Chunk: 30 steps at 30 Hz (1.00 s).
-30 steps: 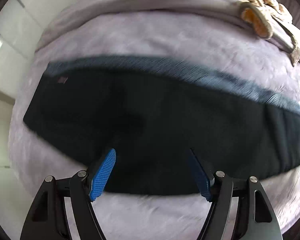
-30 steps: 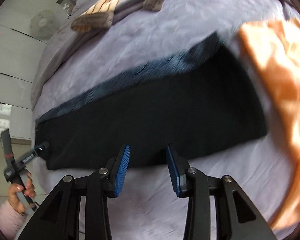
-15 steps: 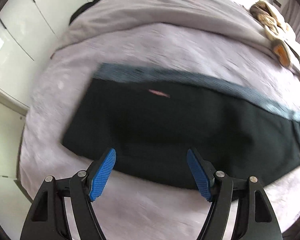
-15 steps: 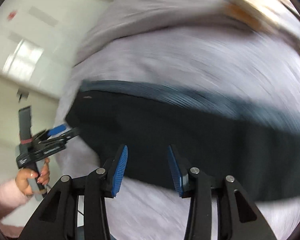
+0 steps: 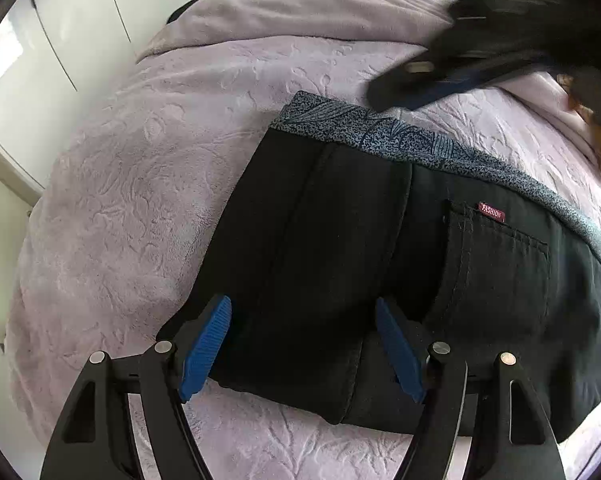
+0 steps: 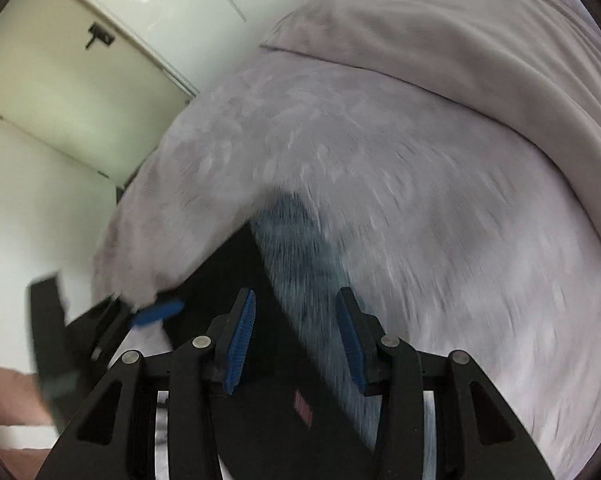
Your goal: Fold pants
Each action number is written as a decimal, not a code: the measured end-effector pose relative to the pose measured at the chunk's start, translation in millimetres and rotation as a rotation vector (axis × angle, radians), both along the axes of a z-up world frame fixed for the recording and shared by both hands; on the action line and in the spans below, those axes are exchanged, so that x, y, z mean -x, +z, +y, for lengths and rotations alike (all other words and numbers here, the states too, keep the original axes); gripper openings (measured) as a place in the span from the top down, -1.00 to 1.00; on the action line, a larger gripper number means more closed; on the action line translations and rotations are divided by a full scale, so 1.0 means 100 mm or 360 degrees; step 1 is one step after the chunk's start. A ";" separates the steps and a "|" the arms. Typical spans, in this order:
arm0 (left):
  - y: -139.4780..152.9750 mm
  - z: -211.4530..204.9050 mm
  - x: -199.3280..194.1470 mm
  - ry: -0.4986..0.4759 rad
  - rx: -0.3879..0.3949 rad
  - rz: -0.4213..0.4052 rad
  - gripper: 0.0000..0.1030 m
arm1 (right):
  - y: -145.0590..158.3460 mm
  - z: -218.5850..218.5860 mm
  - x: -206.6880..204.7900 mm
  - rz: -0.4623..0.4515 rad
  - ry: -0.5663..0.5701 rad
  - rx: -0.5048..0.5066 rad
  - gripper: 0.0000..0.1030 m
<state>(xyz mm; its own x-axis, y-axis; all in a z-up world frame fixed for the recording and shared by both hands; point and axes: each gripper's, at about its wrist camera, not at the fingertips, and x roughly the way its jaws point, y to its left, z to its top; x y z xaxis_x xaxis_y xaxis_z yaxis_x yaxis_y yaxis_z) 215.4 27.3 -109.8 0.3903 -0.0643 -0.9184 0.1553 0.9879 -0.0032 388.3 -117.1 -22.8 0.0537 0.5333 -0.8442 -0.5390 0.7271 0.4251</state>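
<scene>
1. Left wrist view: the black pants (image 5: 380, 248) lie flat on the lilac bed (image 5: 148, 168), their long axis running from the waistband end under this camera away to the right.
2. The left gripper (image 5: 302, 344) hovers over the near edge of the waistband end with its fingers spread wide and released, nothing between them.
3. The "FASHION" tag (image 5: 491, 212) and back pocket lie just right of that gripper.
4. Right wrist view, blurred: the right gripper (image 6: 294, 340) is over the patterned blue edge (image 6: 300, 264) at the same end, fingers parted and empty.
5. Judgement: the left gripper is nearer the near waistband corner, so the next fold likely starts there.
6. Compared with half a second ago, the left camera sits closer and the image is sharper; the right gripper now crosses its upper right corner.
</scene>
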 end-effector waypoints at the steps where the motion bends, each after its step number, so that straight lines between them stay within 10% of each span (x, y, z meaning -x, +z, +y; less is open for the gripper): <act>1: 0.00 0.01 0.01 0.0004 0.0011 -0.0008 -0.46 | -0.06 0.10 -0.10 0.0009 0.0020 0.0015 0.11; 8: 0.00 0.03 0.15 0.0020 0.0036 -0.0051 -0.46 | -0.31 0.43 -0.35 0.0097 0.0147 0.0098 0.13; 11: 0.04 0.05 0.20 0.0040 0.0047 -0.0048 -0.46 | -0.26 0.51 -0.35 0.0145 0.0210 0.0064 0.83; 16: 0.05 0.21 0.19 0.0092 0.0063 -0.0046 -0.46 | 0.05 0.62 -0.22 0.0056 0.0294 -0.0019 0.85; 23: 0.25 0.14 0.14 0.0056 0.0020 -0.0075 -0.46 | -0.42 0.52 -0.34 0.0088 0.0040 0.0113 0.74; 30: 0.30 -0.11 -0.17 -0.0025 0.0043 -0.0071 -0.46 | 0.12 -0.10 -0.13 0.0030 -0.0291 0.0024 0.67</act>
